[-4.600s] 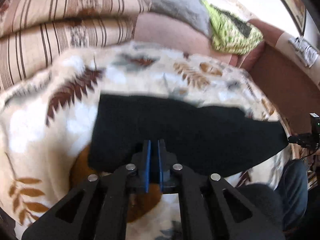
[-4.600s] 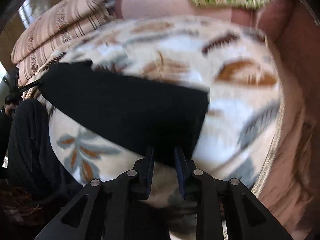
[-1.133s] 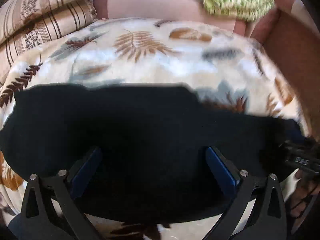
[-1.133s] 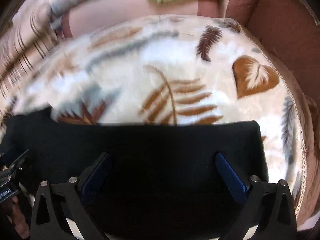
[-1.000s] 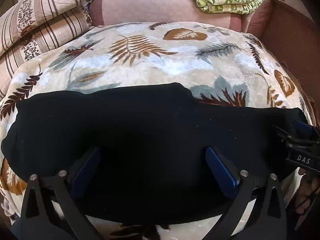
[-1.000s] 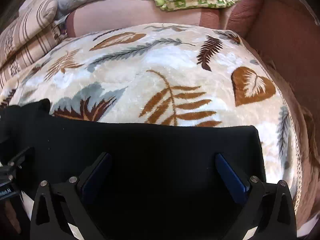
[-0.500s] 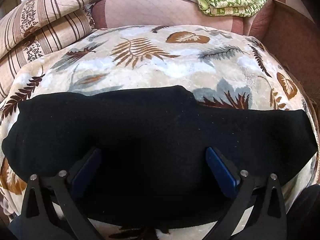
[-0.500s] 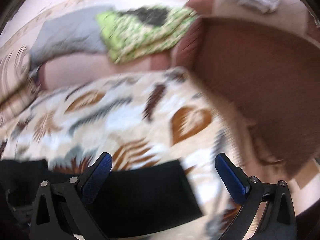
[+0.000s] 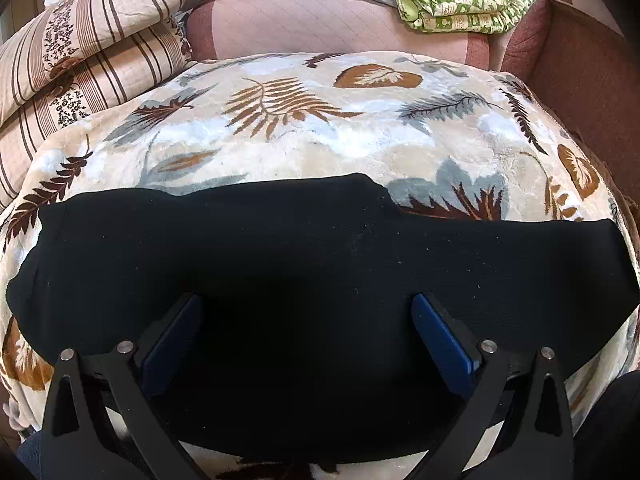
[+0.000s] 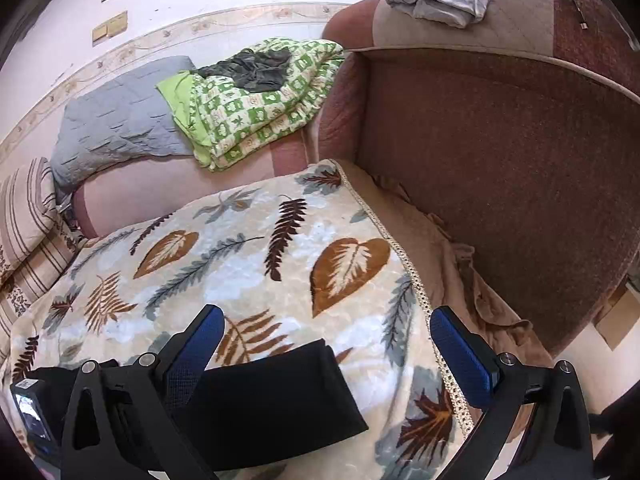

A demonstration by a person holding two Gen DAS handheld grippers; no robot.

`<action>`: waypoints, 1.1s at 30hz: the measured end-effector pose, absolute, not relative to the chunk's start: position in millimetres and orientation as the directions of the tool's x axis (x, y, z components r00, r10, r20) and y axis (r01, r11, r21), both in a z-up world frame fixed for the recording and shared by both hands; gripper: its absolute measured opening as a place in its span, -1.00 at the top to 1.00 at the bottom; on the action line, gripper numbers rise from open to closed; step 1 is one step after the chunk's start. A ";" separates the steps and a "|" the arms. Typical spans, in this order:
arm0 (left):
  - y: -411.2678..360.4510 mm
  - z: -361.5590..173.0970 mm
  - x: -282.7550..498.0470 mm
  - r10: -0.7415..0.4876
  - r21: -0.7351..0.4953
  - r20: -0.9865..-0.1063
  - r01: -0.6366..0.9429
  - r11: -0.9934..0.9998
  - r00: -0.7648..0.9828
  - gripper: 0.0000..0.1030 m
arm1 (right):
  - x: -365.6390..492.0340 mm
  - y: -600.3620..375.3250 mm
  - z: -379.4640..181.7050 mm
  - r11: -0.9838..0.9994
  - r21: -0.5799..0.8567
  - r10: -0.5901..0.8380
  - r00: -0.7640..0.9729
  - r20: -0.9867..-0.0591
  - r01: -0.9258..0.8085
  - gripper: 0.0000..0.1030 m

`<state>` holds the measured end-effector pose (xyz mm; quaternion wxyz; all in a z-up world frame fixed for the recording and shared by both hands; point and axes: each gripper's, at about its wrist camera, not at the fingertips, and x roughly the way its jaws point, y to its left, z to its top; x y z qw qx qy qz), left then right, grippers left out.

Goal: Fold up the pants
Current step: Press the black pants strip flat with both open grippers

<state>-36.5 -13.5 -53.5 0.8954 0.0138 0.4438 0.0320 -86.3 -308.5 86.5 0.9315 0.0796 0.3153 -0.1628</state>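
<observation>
Now: pants (image 9: 320,264) flat on blanket (image 9: 304,136), lengthwise fold done | both claws (image 9: 306,334) (image 10: 326,350) spread, empty | next: grip one end, fold across.

I count one pair of black pants (image 9: 312,264), one leaf-print blanket (image 9: 320,132), two open grippers — left (image 9: 306,334), right (image 10: 326,354) — and one green folded quilt (image 10: 256,100).
</observation>
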 end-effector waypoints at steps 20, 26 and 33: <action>-13.5 -53.5 -36.8 0.070 0.052 -0.794 -0.046 0.998 0.604 -1.00 | -71.6 -310.6 64.4 0.941 0.210 -0.030 0.683 -0.729 0.265 -0.99; -13.6 -53.5 -36.8 0.069 0.052 -0.794 -0.046 0.998 0.604 -1.00 | -71.7 -310.0 64.2 0.941 0.207 -0.033 0.681 -0.731 0.268 -0.99; -13.9 -53.6 -36.6 0.069 0.052 -0.794 -0.046 0.998 0.604 -1.00 | -72.1 -307.0 64.5 0.946 0.177 -0.060 0.684 -0.727 0.271 -0.99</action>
